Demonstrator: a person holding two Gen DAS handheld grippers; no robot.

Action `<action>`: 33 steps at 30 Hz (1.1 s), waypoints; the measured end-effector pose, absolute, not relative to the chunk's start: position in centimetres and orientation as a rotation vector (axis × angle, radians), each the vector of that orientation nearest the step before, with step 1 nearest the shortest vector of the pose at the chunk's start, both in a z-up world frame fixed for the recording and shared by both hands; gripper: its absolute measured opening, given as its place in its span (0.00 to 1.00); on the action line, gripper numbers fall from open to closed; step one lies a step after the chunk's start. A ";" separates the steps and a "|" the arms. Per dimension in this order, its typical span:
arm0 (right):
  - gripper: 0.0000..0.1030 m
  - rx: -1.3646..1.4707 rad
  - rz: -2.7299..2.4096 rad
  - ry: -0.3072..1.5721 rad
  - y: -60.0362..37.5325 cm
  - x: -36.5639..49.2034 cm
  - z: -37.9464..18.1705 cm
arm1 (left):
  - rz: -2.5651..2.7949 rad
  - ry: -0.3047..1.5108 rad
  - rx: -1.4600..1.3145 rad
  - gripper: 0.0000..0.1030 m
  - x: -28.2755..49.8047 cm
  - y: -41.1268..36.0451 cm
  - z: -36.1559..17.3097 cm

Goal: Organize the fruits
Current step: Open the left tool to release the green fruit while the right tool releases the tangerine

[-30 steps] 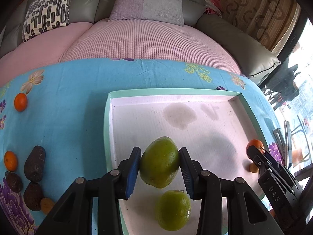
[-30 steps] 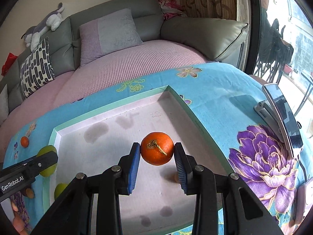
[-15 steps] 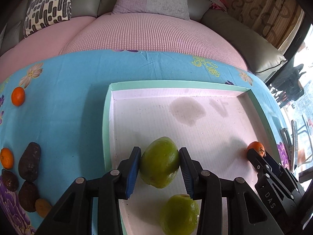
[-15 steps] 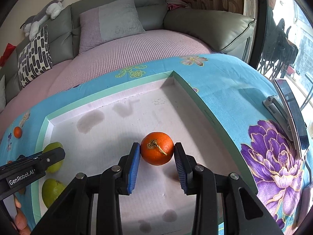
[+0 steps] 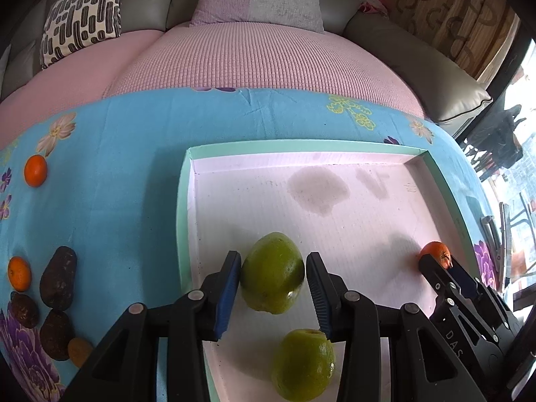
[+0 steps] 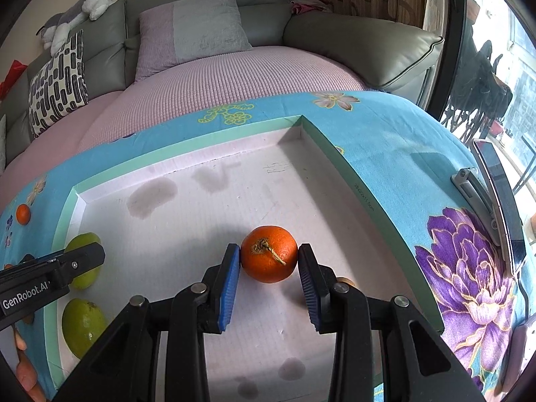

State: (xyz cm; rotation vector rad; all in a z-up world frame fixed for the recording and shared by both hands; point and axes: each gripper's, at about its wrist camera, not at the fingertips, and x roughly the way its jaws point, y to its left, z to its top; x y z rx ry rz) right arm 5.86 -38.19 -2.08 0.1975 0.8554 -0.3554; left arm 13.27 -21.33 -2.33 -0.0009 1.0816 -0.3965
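Behind everything I see the sofa (image 6: 234,77) with its pink cover, a grey cushion (image 6: 197,23) and a patterned pillow (image 5: 82,23). In front of it lies the blue flowered cloth (image 5: 110,174), and on the cloth sits the tray (image 5: 182,207), mint-rimmed with a pale stained floor.

My left gripper (image 5: 273,279) is over the tray's near left part, its fingers closed onto a green fruit (image 5: 273,276), blue pads pressing both sides. A second green fruit (image 5: 303,365) lies on the tray floor just nearer to me, partly under the right finger. From the right wrist view I see both green ones at the tray's left edge, the held one half hidden behind the left gripper's body.

My right gripper (image 6: 269,258) is over the tray's right half, its fingers clamped on an orange (image 6: 269,254), stem facing the camera. I can't tell whether the orange touches the floor or hangs just above it. A small orange-brown thing (image 6: 345,281) peeks out behind the right finger; I can't make out what it is.

Off the tray, on the cloth to the left, I see three dark avocados (image 5: 58,281), two small oranges (image 5: 35,171) and another orange piece (image 5: 79,351) near the bottom. A phone on a stand (image 6: 499,201) sits on the cloth to the right.
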 end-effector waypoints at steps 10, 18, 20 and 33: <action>0.37 0.198 -0.362 0.861 -38.3 5.7 -1.8 | -0.414 1.029 0.024 0.53 12.0 -21.2 0.0; 0.44 0.168 -0.363 0.847 -37.8 5.2 -0.6 | -0.347 0.986 0.019 0.72 11.2 -18.6 1.1; 0.44 0.168 -0.366 0.835 -37.8 5.0 -0.2 | -0.309 0.980 0.019 0.77 11.2 -17.7 1.1; 0.78 0.156 -0.341 0.838 -37.3 5.2 -0.1 | -0.154 0.981 0.046 1.00 11.5 -13.8 -0.6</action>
